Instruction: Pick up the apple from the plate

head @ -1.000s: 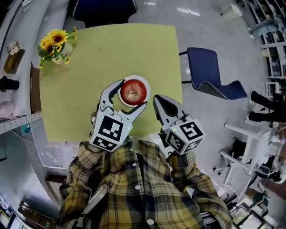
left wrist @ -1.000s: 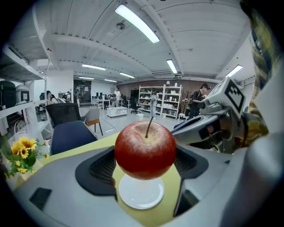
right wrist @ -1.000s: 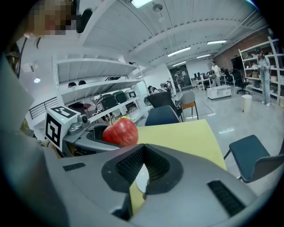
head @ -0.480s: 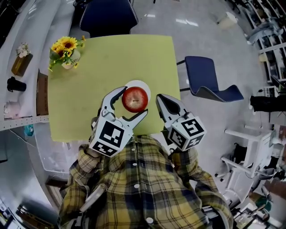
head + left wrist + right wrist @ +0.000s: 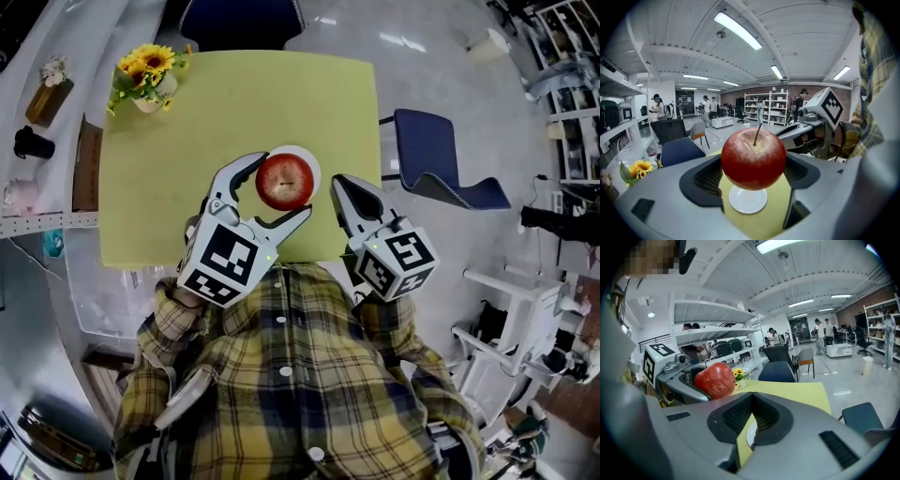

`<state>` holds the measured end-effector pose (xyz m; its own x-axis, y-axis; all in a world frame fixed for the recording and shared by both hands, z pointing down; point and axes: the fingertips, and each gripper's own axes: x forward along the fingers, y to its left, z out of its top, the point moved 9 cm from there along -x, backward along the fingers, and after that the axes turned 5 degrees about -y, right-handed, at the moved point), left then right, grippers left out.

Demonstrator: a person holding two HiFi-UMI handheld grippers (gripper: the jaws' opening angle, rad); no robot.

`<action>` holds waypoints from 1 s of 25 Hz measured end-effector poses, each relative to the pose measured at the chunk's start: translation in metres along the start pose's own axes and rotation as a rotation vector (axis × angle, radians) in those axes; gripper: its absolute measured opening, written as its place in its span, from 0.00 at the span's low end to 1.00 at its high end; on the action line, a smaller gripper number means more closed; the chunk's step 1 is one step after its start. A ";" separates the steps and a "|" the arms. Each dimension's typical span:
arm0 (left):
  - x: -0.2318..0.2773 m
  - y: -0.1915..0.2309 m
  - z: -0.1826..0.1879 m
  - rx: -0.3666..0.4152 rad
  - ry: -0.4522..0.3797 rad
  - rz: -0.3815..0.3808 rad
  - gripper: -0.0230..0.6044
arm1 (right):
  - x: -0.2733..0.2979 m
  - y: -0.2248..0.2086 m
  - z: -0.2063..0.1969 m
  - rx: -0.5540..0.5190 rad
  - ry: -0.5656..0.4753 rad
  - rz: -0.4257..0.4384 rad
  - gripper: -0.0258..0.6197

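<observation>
My left gripper [image 5: 281, 187] is shut on the red apple [image 5: 284, 181], one jaw on each side of it. In the left gripper view the apple [image 5: 753, 158] hangs clear above the small white plate [image 5: 748, 199], which sits bare on the yellow-green table [image 5: 776, 218]. In the head view, part of the plate rim [image 5: 302, 153] shows behind the apple. My right gripper [image 5: 343, 189] hovers just right of the apple near the table's front edge, jaws together with nothing between them. From the right gripper view the apple [image 5: 714, 379] appears at the left, held in the other gripper.
A vase of sunflowers [image 5: 150, 75] stands at the table's far left corner [image 5: 187, 141]. A blue chair [image 5: 436, 159] is right of the table and another [image 5: 239, 19] beyond its far edge. Shelving runs along the left wall. People walk about in the far background.
The apple has come up off the plate in my left gripper, so the plate now peeks out from behind it. Both grippers have risen slightly.
</observation>
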<state>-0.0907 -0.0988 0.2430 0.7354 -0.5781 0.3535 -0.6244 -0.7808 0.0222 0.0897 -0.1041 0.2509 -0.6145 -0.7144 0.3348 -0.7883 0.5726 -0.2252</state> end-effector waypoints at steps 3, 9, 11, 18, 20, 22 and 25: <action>0.001 -0.003 -0.001 -0.008 0.001 -0.006 0.69 | -0.001 0.003 0.001 -0.011 0.007 0.012 0.04; 0.004 -0.006 -0.002 -0.005 0.016 -0.019 0.69 | -0.002 0.004 0.000 -0.017 0.018 0.023 0.04; 0.006 -0.008 -0.003 -0.003 0.015 -0.024 0.69 | -0.002 0.005 -0.001 -0.021 0.019 0.027 0.04; 0.017 -0.003 0.000 -0.011 0.035 -0.091 0.69 | -0.004 0.002 -0.001 -0.022 0.020 0.030 0.04; 0.020 -0.001 0.002 0.001 0.045 -0.114 0.69 | -0.005 0.001 -0.001 -0.021 0.018 0.031 0.04; 0.021 0.000 0.003 0.009 0.051 -0.129 0.69 | -0.006 0.000 -0.001 -0.019 0.017 0.033 0.04; 0.023 -0.002 0.003 0.002 0.049 -0.150 0.69 | -0.007 -0.001 0.000 -0.022 0.018 0.037 0.04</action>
<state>-0.0723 -0.1114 0.2481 0.8067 -0.4430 0.3912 -0.5080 -0.8580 0.0760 0.0952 -0.0994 0.2487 -0.6422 -0.6855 0.3430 -0.7642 0.6072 -0.2173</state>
